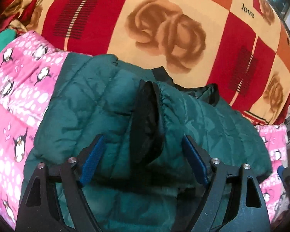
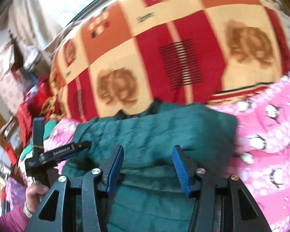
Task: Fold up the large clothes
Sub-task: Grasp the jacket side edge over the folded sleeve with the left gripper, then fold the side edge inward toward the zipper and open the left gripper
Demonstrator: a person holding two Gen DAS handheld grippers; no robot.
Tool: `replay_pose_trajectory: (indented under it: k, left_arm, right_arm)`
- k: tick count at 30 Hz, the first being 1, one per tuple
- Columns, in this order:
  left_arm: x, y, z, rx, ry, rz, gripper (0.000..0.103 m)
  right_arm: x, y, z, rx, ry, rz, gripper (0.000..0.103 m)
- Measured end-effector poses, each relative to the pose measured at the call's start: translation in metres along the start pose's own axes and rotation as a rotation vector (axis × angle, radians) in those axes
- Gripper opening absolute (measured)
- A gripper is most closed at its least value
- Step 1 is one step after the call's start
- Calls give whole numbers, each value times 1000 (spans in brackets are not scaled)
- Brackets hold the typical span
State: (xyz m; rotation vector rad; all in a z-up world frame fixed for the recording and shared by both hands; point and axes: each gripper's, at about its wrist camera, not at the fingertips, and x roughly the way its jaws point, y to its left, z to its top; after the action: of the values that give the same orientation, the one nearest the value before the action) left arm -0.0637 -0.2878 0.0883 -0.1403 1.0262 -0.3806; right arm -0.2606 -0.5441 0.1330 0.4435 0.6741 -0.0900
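A dark green quilted puffer jacket (image 1: 98,104) lies partly folded on a pink penguin-print blanket (image 1: 15,89). A sleeve with a black-lined cuff (image 1: 147,119) lies across the jacket's middle. My left gripper (image 1: 143,141) is open just above the jacket, its blue pads on either side of the cuff. My right gripper (image 2: 147,150) is open over the jacket (image 2: 164,123), nothing between its pads. The left gripper (image 2: 67,150) also shows at the left of the right wrist view, at the jacket's left edge.
A red, orange and cream rose-print blanket (image 1: 164,29) covers the bed beyond the jacket. A green item (image 1: 2,40) and red clothes (image 2: 32,100) lie at the far left. Furniture and a curtained window (image 2: 48,2) stand beyond the bed.
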Motion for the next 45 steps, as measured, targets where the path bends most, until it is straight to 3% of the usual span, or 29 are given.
replay_pose_trajectory:
  k: [1,4,9,17,28,30,34,36,37,38,41,45]
  left_arm:
    - [1,-1,1,9,-7,-5,31]
    - [-6,0,10,25,-33,22,15]
    - [-34,27,26,28,-133,76,12]
    - [-37,63,22,47,-163,143,10]
    - [-20,74,10,65,-140,166,10]
    - [-20,76,13,70,-112,131,10]
    - [-38,89,25,73,-49,1,15]
    - [-56,91,31,124,-38,5,35]
    - [-65,92,33,148,-43,18,58]
    - [-76,92,34,171,-61,27,67]
    - [-101,92,34,236,-108,36,69]
    - [-113,85,31,274,-94,41,69]
  right_arm:
    - [-2,-8,0,20,-2,-19,50]
    - [1,-35,-3,92,2,-66,50]
    - [23,-49,-6,118,37,-86,50]
    - [88,-22,3,54,101,-66,50]
    - [162,-8,16,-51,174,-80,50]
    - [165,-7,17,-59,180,-92,50]
    - [142,-1,22,-46,173,-83,50]
    - [116,2,22,-42,145,-48,50]
    - [103,4,20,-58,132,-33,50]
    - [90,7,18,-84,125,-32,50]
    - [63,11,9,-164,117,-63,50]
    - [45,6,0,-181,114,-99,50]
